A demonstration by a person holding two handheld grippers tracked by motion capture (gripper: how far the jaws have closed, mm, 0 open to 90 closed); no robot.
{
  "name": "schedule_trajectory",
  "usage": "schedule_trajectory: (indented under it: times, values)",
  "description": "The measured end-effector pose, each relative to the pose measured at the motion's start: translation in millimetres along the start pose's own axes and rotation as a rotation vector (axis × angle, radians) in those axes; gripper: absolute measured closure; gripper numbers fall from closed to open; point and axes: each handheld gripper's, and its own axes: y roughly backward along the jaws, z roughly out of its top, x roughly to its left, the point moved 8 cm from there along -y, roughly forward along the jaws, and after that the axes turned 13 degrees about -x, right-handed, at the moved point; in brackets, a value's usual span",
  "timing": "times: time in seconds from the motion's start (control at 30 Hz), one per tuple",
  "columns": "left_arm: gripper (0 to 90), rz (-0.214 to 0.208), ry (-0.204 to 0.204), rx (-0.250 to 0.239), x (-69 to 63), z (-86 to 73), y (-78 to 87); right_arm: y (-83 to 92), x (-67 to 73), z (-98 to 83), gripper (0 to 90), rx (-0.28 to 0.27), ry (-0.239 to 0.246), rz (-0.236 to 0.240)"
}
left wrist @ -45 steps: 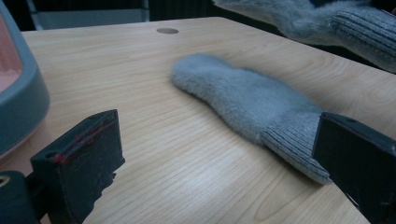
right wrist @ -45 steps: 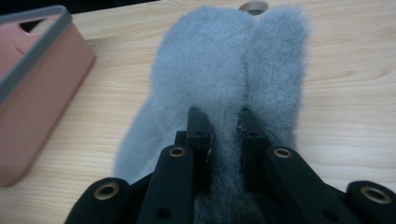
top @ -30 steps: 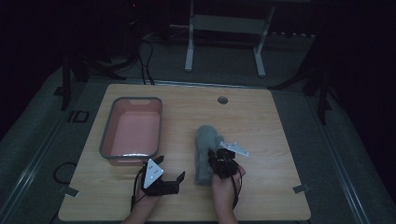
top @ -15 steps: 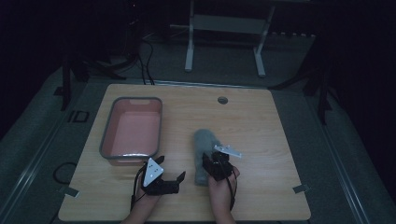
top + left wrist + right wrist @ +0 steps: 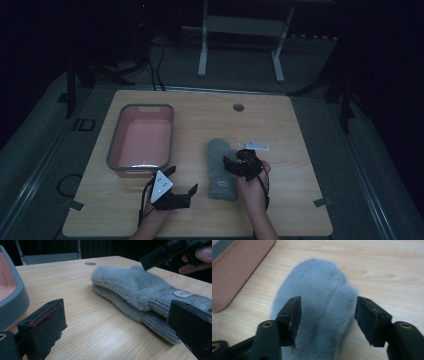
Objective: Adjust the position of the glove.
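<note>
I have the right tool point(image 5: 235, 166) over the grey mitten point(image 5: 220, 167), which lies flat on the wooden surface point(image 5: 300, 130) at about five o'clock from the pink tub point(image 5: 142, 140), cuff toward me. Its jaws have just been opening and now stand apart above the fuzzy end point(image 5: 319, 290), pads clear of the pile on both sides (nothing gripped). A second mitten point(image 5: 155, 323) lies under the first, in the left gripper view. My left tool point(image 5: 184, 186) rests low on the surface at seven o'clock from the mitten, jaws wide apart, the ribbed cuff point(image 5: 172, 301) just ahead of one of them.
</note>
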Motion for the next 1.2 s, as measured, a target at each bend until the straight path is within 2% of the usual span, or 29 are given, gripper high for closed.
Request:
schedule_trajectory:
  times: [0.07,0.13,0.17,0.2,0.23,0.3,0.33,0.37,0.4,0.47,0.53,0.67,0.7,0.77,0.8,0.87,0.93,1.03,1.13,1.2]
  values:
    - [2.6,0.003,0.012,-0.006,0.8,0.4,0.6,-0.8,-3.0,7.0,27.3,0.006,0.014,0.027]
    - [2.5,0.010,0.018,-0.009,2.0,0.5,0.8,-3.6,-3.9,15.6,16.6,0.031,0.052,0.091]
    - [2.5,0.010,0.018,-0.009,2.0,0.5,0.8,-3.6,-3.9,15.6,16.6,0.031,0.052,0.091]
    - [2.5,0.008,0.017,-0.009,1.7,0.5,0.8,-4.3,-2.3,18.3,14.0,0.037,0.071,0.128]
    - [2.6,0.004,0.013,-0.009,1.0,0.5,0.8,-4.8,-1.5,21.9,14.4,0.033,0.091,0.140]
    - [2.5,0.003,0.008,-0.008,0.4,0.5,0.8,-5.3,-0.9,28.5,14.1,0.036,0.179,0.150]
    - [2.5,-0.002,0.012,-0.008,0.3,0.5,1.1,-5.3,-0.9,28.5,14.1,0.036,0.179,0.150]
    - [2.5,-0.007,0.019,-0.007,0.6,0.4,1.5,-4.3,-2.9,31.1,14.1,0.015,0.267,0.155]
    - [2.5,-0.008,0.032,0.006,1.2,-0.4,1.5,-4.3,-2.9,31.1,14.1,0.015,0.267,0.155]
    - [2.5,-0.009,0.057,0.019,3.5,-1.1,1.8,-1.8,-7.3,30.4,14.1,0.018,0.301,0.184]
    - [2.5,-0.011,0.082,0.041,5.6,-2.4,1.7,1.9,-14.4,30.0,14.2,-0.002,0.308,0.233]
    - [2.5,-0.011,0.092,0.046,5.7,-1.9,1.5,11.6,-36.3,29.6,14.5,-0.100,0.351,0.260]
    - [2.5,-0.011,0.092,0.056,4.8,-1.7,1.1,16.8,-45.6,26.1,15.3,-0.148,0.353,0.255]
    - [2.5,-0.025,0.100,0.080,2.5,-1.2,0.3,19.5,-48.2,22.4,15.3,-0.152,0.341,0.272]
    - [2.4,-0.030,0.109,0.095,1.3,-0.8,-0.9,24.2,-54.5,13.3,17.4,-0.122,0.349,0.262]
    - [2.4,-0.035,0.128,0.115,-0.7,0.4,-3.7,26.3,-57.0,8.9,17.0,-0.108,0.342,0.262]
    - [2.4,-0.034,0.134,0.130,-3.5,2.0,-6.8,29.9,-57.9,1.0,16.6,-0.098,0.302,0.302]
    - [2.4,-0.048,0.138,0.138,-11.3,6.7,-12.0,33.0,-58.5,-10.8,14.7,-0.074,0.264,0.334]
    - [2.4,-0.071,0.144,0.178,-18.8,9.1,-21.3,32.0,-59.6,-20.9,14.8,-0.051,0.234,0.319]
    - [2.4,-0.085,0.140,0.196,-22.9,12.6,-28.5,29.9,-57.3,-27.0,14.7,-0.042,0.215,0.328]
